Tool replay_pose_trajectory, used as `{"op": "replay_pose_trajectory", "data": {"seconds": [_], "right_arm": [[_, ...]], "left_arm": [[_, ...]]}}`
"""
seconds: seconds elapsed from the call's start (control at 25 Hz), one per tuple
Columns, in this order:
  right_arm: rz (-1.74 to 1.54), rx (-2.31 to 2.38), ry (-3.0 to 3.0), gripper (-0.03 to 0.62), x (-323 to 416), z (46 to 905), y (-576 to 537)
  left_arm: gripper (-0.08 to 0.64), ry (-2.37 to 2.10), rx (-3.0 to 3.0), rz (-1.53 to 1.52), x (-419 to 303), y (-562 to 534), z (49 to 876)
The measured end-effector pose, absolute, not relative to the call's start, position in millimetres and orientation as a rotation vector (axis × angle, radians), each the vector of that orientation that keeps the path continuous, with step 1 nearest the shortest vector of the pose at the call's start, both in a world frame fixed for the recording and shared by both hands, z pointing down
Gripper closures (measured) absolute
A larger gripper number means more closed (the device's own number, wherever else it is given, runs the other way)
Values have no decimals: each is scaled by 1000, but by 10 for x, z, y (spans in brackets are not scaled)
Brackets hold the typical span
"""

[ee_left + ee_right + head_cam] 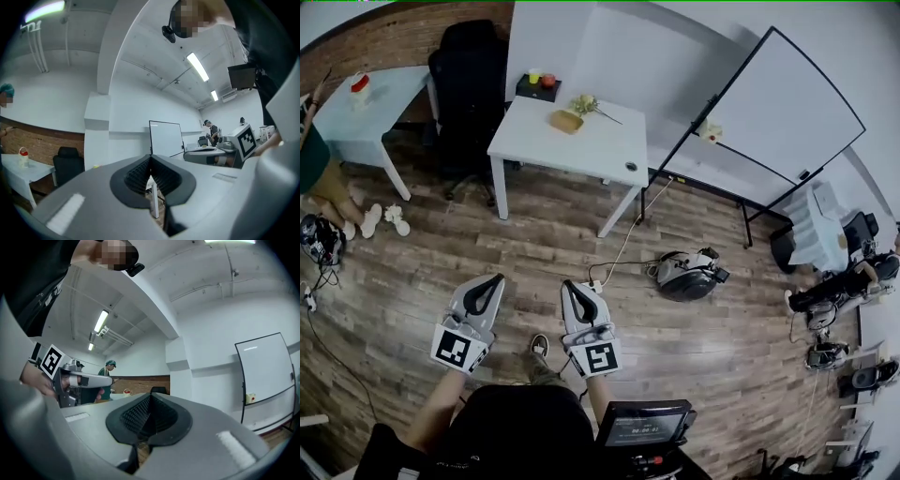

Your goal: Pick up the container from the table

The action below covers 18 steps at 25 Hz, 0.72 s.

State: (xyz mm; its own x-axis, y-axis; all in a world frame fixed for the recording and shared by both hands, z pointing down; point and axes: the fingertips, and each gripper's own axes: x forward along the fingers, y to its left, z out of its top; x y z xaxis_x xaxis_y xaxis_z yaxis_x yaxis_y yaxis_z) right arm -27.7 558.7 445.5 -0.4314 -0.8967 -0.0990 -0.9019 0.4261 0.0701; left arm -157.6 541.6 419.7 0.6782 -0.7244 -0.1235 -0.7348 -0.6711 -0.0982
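Far across the wooden floor (487,253), on the white table (581,150), sits the tan container (567,121); what is in it is too small to make out from here. Just beside it lies a sprig of flowers (589,104). A black tray (537,91) at the table's back edge holds a yellow cup (534,76) and something red (548,81). The left tool (494,280) and right tool (571,286) hang well short of the table, each with its jaws pressed together on nothing. The holder's dark top (525,431) cuts off the floor beneath them.
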Motion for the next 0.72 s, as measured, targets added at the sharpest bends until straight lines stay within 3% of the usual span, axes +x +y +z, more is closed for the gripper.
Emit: {"op": "replay_pose_trajectory", "data": {"seconds": [0.24, 0.72], "right_arm": [[156, -1601, 2667, 577, 211, 4296, 4435], [160, -1574, 2742, 577, 471, 4490, 2514]], "left_arm": [[559, 1199, -2747, 27, -995, 4437, 3987], [559, 1165, -2765, 53, -491, 2619, 4173]]}}
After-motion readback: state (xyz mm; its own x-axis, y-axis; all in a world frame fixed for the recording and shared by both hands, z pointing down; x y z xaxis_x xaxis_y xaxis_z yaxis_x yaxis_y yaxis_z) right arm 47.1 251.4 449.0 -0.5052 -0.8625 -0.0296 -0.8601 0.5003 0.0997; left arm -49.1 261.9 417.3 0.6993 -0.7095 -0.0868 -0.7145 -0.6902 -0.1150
